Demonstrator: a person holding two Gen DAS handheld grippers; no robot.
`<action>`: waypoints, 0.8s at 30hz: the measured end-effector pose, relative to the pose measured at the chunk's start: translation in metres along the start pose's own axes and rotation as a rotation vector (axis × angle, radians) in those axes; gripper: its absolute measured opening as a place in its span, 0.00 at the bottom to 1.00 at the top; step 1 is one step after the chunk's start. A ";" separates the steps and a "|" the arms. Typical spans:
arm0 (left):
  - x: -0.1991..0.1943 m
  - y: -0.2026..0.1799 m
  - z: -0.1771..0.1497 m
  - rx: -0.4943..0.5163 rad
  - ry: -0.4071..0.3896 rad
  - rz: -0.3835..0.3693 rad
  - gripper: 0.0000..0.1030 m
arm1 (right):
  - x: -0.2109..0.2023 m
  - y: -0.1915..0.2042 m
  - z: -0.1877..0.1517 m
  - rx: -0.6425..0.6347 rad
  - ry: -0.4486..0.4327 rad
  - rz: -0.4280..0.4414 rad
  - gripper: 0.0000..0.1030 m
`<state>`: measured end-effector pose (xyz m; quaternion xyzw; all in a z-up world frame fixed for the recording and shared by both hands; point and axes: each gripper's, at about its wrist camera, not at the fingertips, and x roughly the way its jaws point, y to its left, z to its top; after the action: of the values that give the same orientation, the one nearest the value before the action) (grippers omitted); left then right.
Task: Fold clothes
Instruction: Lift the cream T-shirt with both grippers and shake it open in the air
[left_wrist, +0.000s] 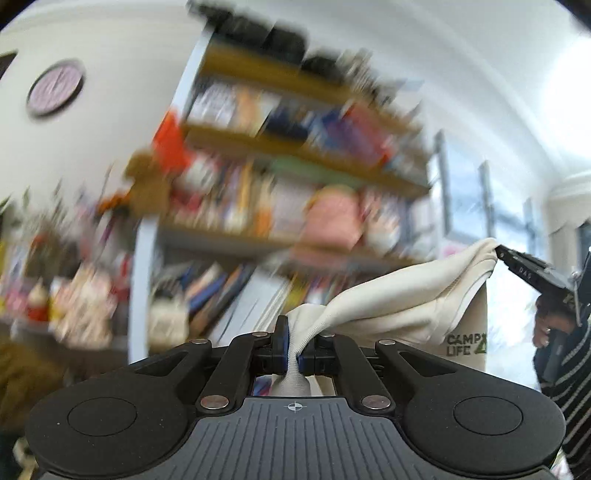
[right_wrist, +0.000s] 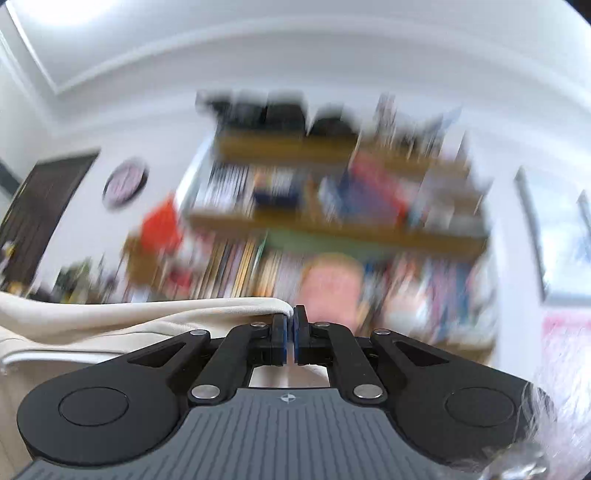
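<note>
A cream shirt (left_wrist: 399, 299) with a green "CAMP LIFE" print (left_wrist: 466, 345) hangs in the air, stretched between both grippers. My left gripper (left_wrist: 297, 343) is shut on a bunched fold of it, and the cloth twists down between the blue pads. The shirt rises to the right, where my right gripper (left_wrist: 499, 252) pinches its upper edge. A hand (left_wrist: 550, 325) in a striped sleeve (left_wrist: 570, 373) holds that gripper. In the right wrist view the right gripper (right_wrist: 293, 326) is shut, and the shirt (right_wrist: 147, 314) runs in from the left to its tips.
A tall bookshelf (left_wrist: 295, 155), packed with books and toys and blurred by motion, fills the wall ahead. A round clock (left_wrist: 55, 88) hangs to its left. Bright windows (left_wrist: 465, 199) are at the right, and a dark door (right_wrist: 44, 206) at the far left.
</note>
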<state>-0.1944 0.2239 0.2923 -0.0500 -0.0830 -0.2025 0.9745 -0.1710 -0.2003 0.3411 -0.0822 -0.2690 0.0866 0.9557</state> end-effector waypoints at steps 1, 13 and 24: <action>-0.007 -0.002 0.007 0.002 -0.044 -0.024 0.03 | -0.009 -0.001 0.015 -0.016 -0.045 -0.017 0.04; 0.009 0.029 0.021 -0.244 -0.109 -0.205 0.04 | 0.004 -0.018 0.082 -0.015 -0.087 0.002 0.04; 0.193 0.105 -0.214 -0.373 0.744 0.180 0.04 | 0.119 0.064 -0.254 -0.179 0.836 0.155 0.04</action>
<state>0.0527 0.2175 0.1108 -0.1560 0.3171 -0.1325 0.9260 0.0558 -0.1416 0.1736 -0.2127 0.1415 0.0935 0.9623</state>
